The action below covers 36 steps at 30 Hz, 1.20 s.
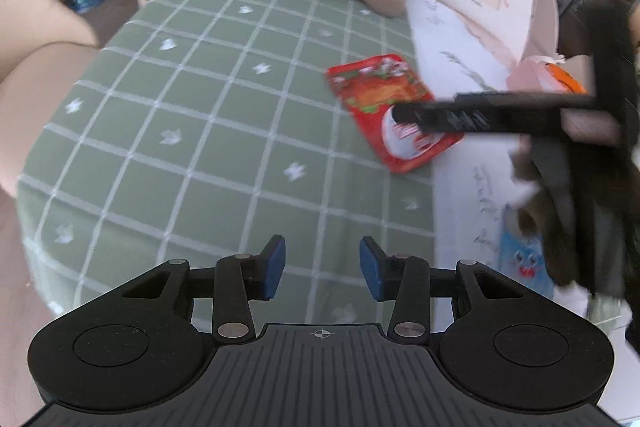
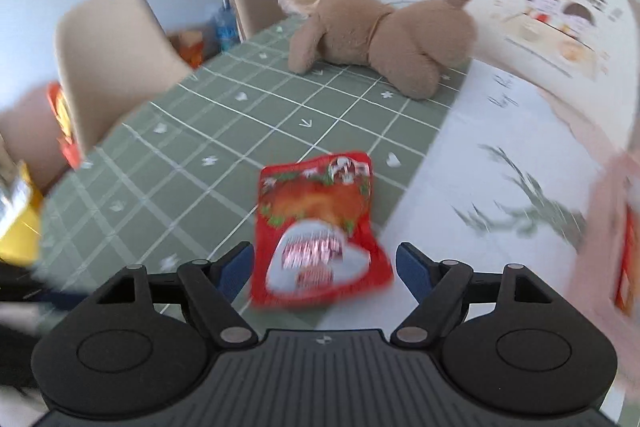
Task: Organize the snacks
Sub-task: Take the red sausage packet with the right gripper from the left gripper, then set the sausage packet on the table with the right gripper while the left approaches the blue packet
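Though blurred, red snack packet [image 2: 320, 227] lies between released right claw [image 2: 325, 267]; left claw [image 1: 322, 267] released, empty

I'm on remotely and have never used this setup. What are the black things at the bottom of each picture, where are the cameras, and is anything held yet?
There is no robot arm: a person holds a two-finger gripper in each hand, and a fisheye camera on each looks forward along its fingers. The black shape at the bottom of each picture is that gripper's own body with blue pads.

In the left wrist view the left gripper is open over the green checked tablecloth, holding nothing.

In the right wrist view the right gripper is open, with the red snack packet lying on the cloth between its fingers, not gripped.

A brown plush toy lies farther back.
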{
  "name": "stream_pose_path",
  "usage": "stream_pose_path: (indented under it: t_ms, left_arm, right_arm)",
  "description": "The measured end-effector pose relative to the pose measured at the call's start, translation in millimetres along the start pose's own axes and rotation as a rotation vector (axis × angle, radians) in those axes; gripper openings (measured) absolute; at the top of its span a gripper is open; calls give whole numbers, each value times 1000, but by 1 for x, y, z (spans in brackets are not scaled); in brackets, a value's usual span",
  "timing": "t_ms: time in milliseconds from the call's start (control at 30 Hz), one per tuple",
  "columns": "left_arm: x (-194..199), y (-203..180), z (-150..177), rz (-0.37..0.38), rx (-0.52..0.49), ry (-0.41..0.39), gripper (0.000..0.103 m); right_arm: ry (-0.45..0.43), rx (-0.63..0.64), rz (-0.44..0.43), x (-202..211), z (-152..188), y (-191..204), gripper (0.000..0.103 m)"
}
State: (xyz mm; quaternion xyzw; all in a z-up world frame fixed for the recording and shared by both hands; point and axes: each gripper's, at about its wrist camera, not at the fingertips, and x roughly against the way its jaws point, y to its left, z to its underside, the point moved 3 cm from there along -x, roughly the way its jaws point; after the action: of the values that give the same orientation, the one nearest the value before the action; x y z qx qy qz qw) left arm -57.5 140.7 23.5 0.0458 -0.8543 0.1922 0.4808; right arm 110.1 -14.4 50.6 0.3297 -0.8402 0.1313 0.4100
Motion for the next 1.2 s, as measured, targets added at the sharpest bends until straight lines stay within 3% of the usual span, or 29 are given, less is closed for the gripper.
stream_pose_path:
  t_ms: [133, 200, 267, 333, 367, 400, 500, 767, 867, 1067, 1133, 1200]
  left_arm:
    - [6, 15, 13, -7, 60, 9, 45]
    - [6, 15, 17, -6, 75, 12, 45]
    - [4, 12, 19, -1, 75, 20, 45]
    - [-1, 4, 19, 9, 56, 33, 45]
    - [-4, -2, 18, 18, 41, 41, 45]
    - [-8, -10, 17, 29, 23, 48, 45]
    - [-16, -41, 12, 72, -48, 59, 45]
    - [-31, -155, 12, 199, -330, 87, 45]
    - [-39, -190, 21, 231, -426, 110, 45]
    - [-48, -238, 47, 258, -616, 157, 45]
    - [-52, -243, 51, 261, -635, 176, 45]
    - [-58, -245, 53, 256, -644, 184, 45]
  right_arm:
    - [75, 22, 10, -38, -5, 10, 83]
    - [96, 21, -37, -47, -3, 12, 91]
    - [95, 39, -35, -45, -1, 15, 88]
    - [105, 46, -56, -35, 1, 11, 73]
    - [106, 31, -61, -26, 2, 6, 54]
    - [115, 14, -78, -18, 3, 0, 44]
    - [125, -5, -62, 6, 19, -22, 36]
    - [92, -89, 138, 84, 94, -105, 31]
    - [74, -141, 167, 112, 121, -127, 24]
    - [89, -277, 261, 139, 177, -160, 24]
    - [93, -342, 242, 149, 192, -166, 27]
    - [98, -383, 189, 161, 204, -163, 41]
